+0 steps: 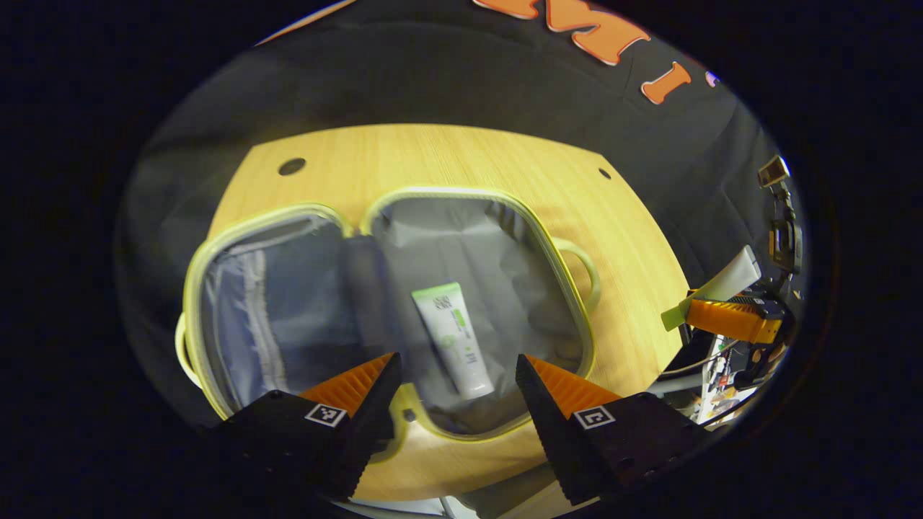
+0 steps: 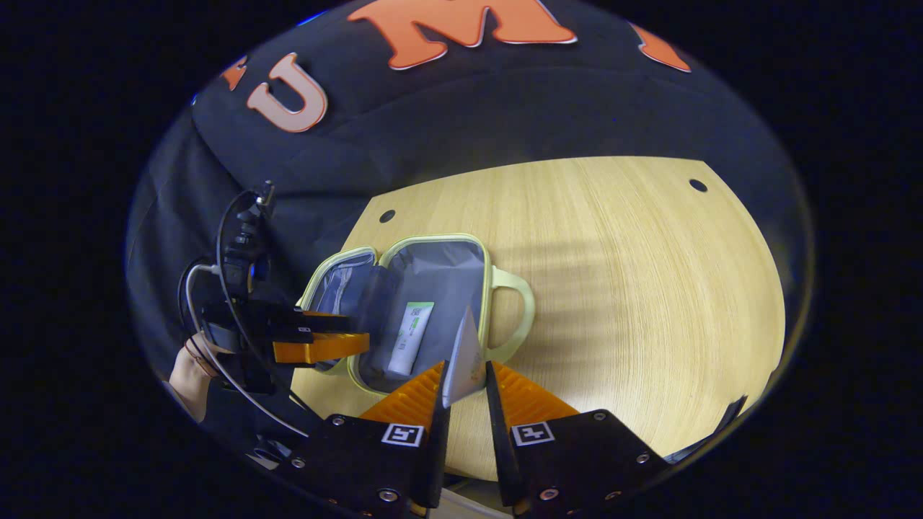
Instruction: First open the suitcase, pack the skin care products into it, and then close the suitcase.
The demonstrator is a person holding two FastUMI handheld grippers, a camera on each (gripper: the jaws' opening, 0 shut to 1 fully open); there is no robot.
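A small pale-green suitcase [image 1: 555,267] lies open and flat on the wooden table, its grey lining up. A white tube with green print [image 1: 453,339] rests in its right half. My left gripper [image 1: 456,378] hangs open just above the case's near rim with nothing between its fingers. In the right gripper view the same case [image 2: 487,281] and tube [image 2: 411,339] sit left of centre. My right gripper [image 2: 465,382] is shut on a second whitish tube [image 2: 465,353], held upright near the case's handle [image 2: 523,303]. That gripper with its tube [image 1: 721,285] appears at the far right of the left gripper view.
The light wooden table [image 2: 634,288] stretches wide to the right of the case, with small round holes [image 2: 697,185] near its far corners. Black cloth walls stand behind. A person's hand [image 2: 189,375] holds the left gripper's body [image 2: 288,331] at the table's left edge.
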